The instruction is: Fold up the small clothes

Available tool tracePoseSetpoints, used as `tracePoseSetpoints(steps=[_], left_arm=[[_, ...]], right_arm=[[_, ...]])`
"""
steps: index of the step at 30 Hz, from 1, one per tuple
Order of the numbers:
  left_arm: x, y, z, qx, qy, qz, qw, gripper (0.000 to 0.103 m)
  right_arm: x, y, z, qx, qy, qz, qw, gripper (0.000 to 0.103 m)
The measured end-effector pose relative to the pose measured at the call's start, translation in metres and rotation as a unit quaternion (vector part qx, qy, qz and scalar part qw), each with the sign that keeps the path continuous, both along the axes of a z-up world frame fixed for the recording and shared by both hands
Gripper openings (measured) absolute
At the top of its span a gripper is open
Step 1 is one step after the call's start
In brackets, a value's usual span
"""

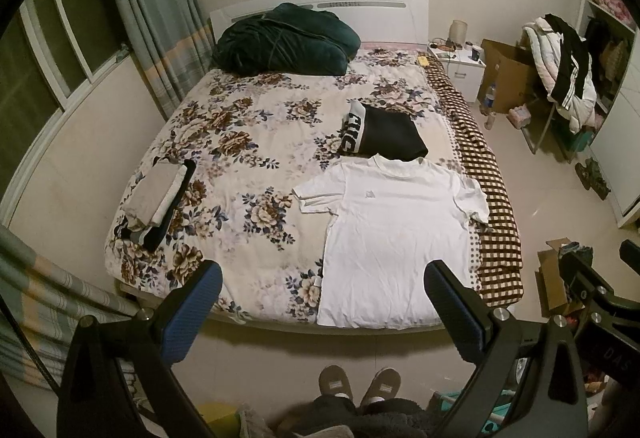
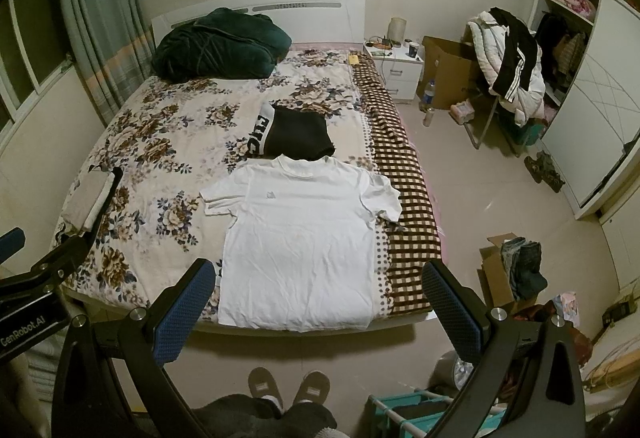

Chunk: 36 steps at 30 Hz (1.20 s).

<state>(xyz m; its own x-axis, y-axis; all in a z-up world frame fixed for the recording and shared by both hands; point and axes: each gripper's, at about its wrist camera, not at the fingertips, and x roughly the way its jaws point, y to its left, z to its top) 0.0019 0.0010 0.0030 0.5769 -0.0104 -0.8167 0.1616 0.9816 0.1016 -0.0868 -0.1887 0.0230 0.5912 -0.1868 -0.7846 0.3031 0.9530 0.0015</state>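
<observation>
A white T-shirt (image 1: pixel 394 234) lies spread flat, front up, at the near right of the floral bed (image 1: pixel 240 158); it also shows in the right wrist view (image 2: pixel 304 242). A black garment with a white lettered band (image 1: pixel 380 134) lies just beyond its collar, also in the right wrist view (image 2: pixel 292 136). A stack of folded clothes (image 1: pixel 156 194) sits at the bed's left edge, also in the right wrist view (image 2: pixel 90 200). My left gripper (image 1: pixel 324 278) and right gripper (image 2: pixel 320 278) are both open, empty, held above the bed's near edge.
A dark green blanket (image 1: pixel 280 38) lies by the headboard. A checked blanket (image 2: pixel 404 206) hangs over the bed's right side. A nightstand (image 2: pixel 396 70), cardboard boxes (image 2: pixel 508 274), a clothes-laden chair (image 2: pixel 508 70) and a wardrobe (image 2: pixel 600 98) stand right. Slippered feet (image 2: pixel 288 386) stand below.
</observation>
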Motion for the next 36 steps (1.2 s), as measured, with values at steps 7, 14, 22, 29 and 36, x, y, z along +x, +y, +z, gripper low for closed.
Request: tracePoseSetpoints(steps=[7,14,22,29,36], left_arm=[[-0.0003,0.0003,0.0001,-0.002,-0.001,0.001,1.0,0.103],[0.0051,-0.0023,0.0074,-0.003,-0.002,0.001,1.0,0.103],[0.0064,-0.0035,0.0071,-0.005,-0.002,0.001,1.0,0.103],[0.0062,-0.0028,0.0071,-0.006,-0.003,0.001,1.0,0.103],[0.0058,-0.0019,0.0067,-0.007,-0.004,0.001,1.0,0.103]], right_arm=[[-0.0001,0.0012,0.0007,0.0,-0.001,0.0,1.0,0.103],[-0.0005,0.0021,0.0021,-0.001,-0.001,0.0,1.0,0.103],[-0.0008,0.0026,0.0033,-0.002,-0.002,-0.001,1.0,0.103],[-0.001,0.003,0.0037,-0.001,-0.003,0.0,1.0,0.103],[-0.0011,0.0037,0.0036,-0.002,-0.004,0.0,1.0,0.103]])
